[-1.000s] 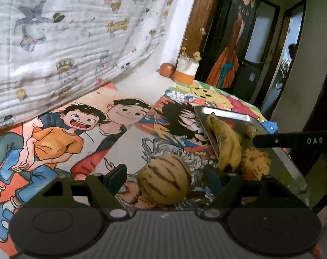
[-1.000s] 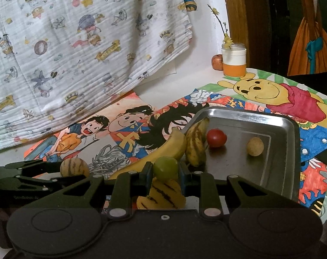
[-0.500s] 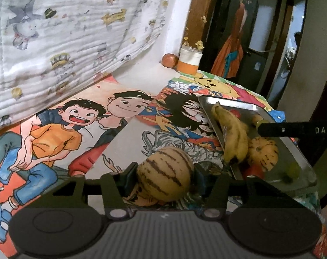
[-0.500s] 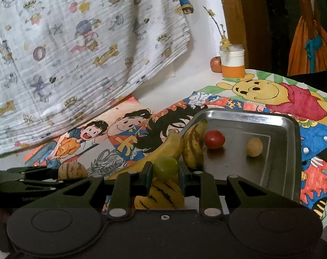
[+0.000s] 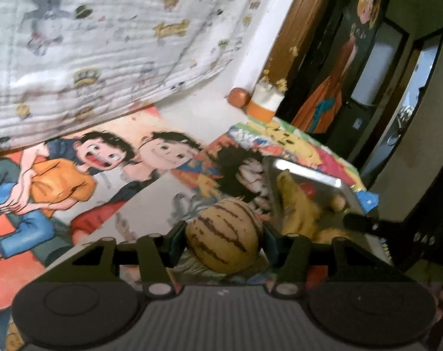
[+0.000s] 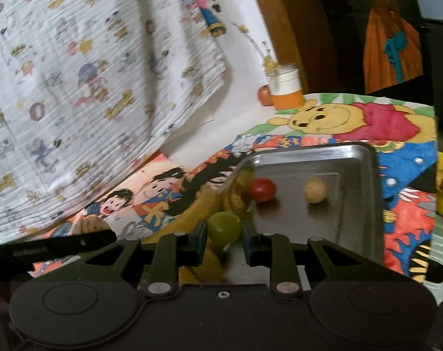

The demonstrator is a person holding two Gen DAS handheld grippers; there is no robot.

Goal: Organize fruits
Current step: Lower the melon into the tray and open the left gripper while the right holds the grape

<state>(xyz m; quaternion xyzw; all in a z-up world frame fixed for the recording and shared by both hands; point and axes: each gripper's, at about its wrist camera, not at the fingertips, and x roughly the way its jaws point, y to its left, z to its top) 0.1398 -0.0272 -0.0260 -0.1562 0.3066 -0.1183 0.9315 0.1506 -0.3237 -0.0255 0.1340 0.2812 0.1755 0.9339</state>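
Fruit-sorting in progress: the left gripper [image 5: 223,241], its jaws having just closed, clasps a striped yellow melon [image 5: 223,235] across its middle, just left of the steel tray [image 6: 350,158]. The right gripper [image 6: 223,235] pinches a small green fruit [image 6: 223,226], seemingly a grape, over the tray's near-left corner. Both are round, smooth and likely to slip; the grape is soft and bruises easily, the melon firmer and heavier.
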